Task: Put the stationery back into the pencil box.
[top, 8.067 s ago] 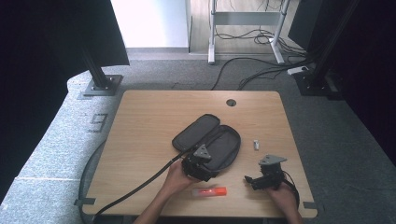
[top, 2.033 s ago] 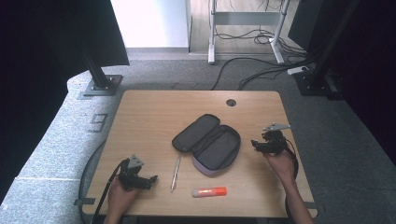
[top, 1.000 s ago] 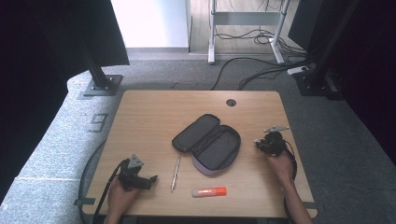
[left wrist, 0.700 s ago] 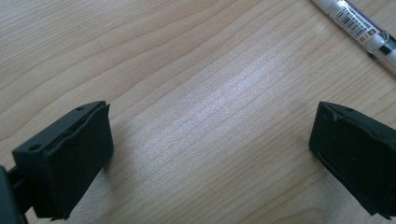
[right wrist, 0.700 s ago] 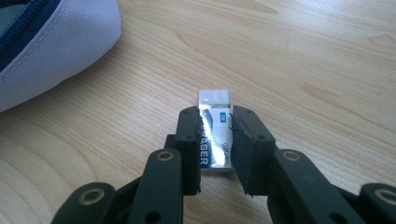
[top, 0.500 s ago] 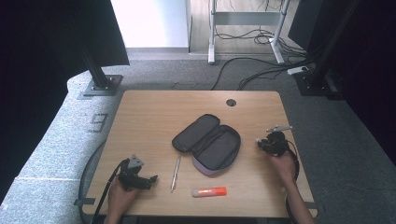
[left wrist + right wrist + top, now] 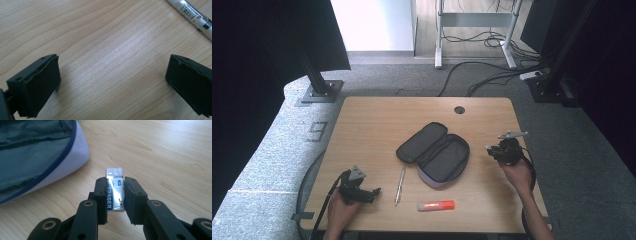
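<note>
In the high view, a pale wooden counter with a visible grain carries an unzipped dark pencil case, splayed open near its middle, with a slim silver pen and an orange marker lying toward the person's edge. The left gripper rests low at the near left corner, well apart from the case; the right gripper sits just beside the case's right end. In the left gripper view, two blocky black jaws with matte pads stand wide apart over bare wood, nothing between them, and the pen, clear-barrelled with a barcode label, lies off at the upper right. In the right gripper view, the right gripper is clenched on a small rectangular eraser in a glossy white and blue sleeve, its pads pressing both long sides, the free end poking past the fingertips. The case's lilac fabric rim and dark zip curve just to the left.
</note>
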Demonstrator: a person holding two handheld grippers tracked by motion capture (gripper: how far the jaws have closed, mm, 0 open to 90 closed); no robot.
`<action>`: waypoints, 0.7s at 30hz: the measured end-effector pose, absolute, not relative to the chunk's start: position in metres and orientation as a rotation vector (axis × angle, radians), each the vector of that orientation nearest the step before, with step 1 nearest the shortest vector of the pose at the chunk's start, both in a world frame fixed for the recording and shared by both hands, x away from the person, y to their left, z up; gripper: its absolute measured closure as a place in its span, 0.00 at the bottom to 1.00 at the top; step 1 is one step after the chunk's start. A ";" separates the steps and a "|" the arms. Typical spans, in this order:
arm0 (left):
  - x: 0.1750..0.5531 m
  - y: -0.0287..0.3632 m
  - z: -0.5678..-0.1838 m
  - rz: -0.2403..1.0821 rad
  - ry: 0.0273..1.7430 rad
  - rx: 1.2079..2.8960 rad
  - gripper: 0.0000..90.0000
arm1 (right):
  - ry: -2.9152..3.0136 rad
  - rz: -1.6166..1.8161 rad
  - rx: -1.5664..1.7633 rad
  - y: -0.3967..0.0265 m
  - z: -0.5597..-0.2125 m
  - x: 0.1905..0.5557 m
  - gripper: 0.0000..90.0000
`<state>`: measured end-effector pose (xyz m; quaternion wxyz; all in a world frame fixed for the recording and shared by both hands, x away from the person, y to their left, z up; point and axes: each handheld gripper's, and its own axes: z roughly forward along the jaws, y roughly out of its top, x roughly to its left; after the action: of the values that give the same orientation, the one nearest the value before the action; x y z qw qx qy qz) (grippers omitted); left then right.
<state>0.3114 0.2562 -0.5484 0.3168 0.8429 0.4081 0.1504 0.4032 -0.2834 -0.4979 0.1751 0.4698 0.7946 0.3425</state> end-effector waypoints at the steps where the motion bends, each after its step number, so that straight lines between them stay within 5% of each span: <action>1: 0.311 0.256 -0.548 0.396 1.075 2.219 0.00 | 2.253 0.973 1.324 -0.283 -0.496 0.403 0.79; 21: 0.311 0.256 -0.548 0.396 1.075 2.219 0.00 | 2.298 1.031 1.219 -0.256 -0.470 0.400 0.79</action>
<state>0.3114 0.2562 -0.5484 0.3168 0.8428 0.4082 0.1504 0.4005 -0.2561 -0.4703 0.1710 0.4292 0.8092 0.3631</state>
